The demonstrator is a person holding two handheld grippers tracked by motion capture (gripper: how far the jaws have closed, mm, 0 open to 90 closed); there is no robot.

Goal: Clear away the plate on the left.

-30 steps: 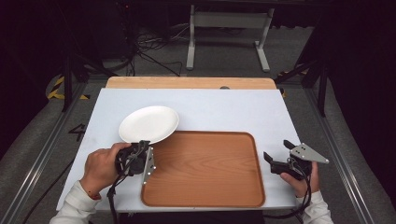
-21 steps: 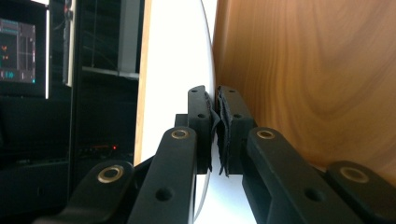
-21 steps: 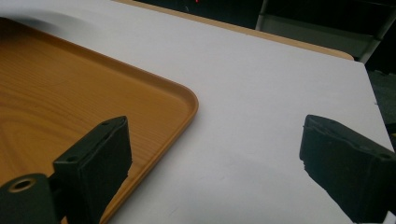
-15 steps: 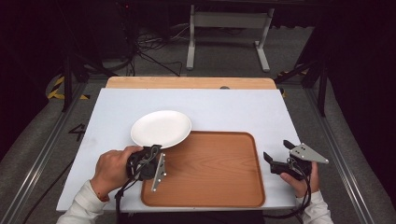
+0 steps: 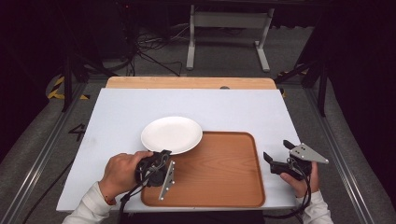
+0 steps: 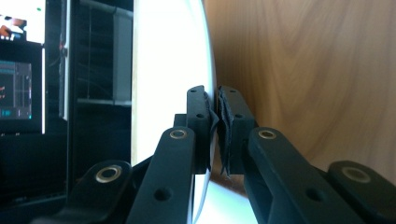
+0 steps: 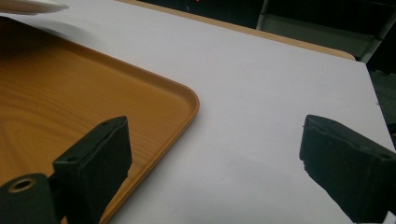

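Presently your left gripper [image 5: 161,158] pinches the plate's [image 5: 171,134] near rim; tray [image 5: 224,182] lies right-below; right gripper [image 5: 276,163] gapes empty.

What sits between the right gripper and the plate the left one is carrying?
In the high view, bare wooden tray spans the gap between the right gripper, jaws open, and the white plate. The left gripper grips the plate's rim.

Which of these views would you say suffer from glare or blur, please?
Left gripper view: the white plate is blown out to featureless white, and the wooden tray behind it looks soft. Right gripper view: the right tool has blurred near pads. High view: evenly lit table, dark surroundings.
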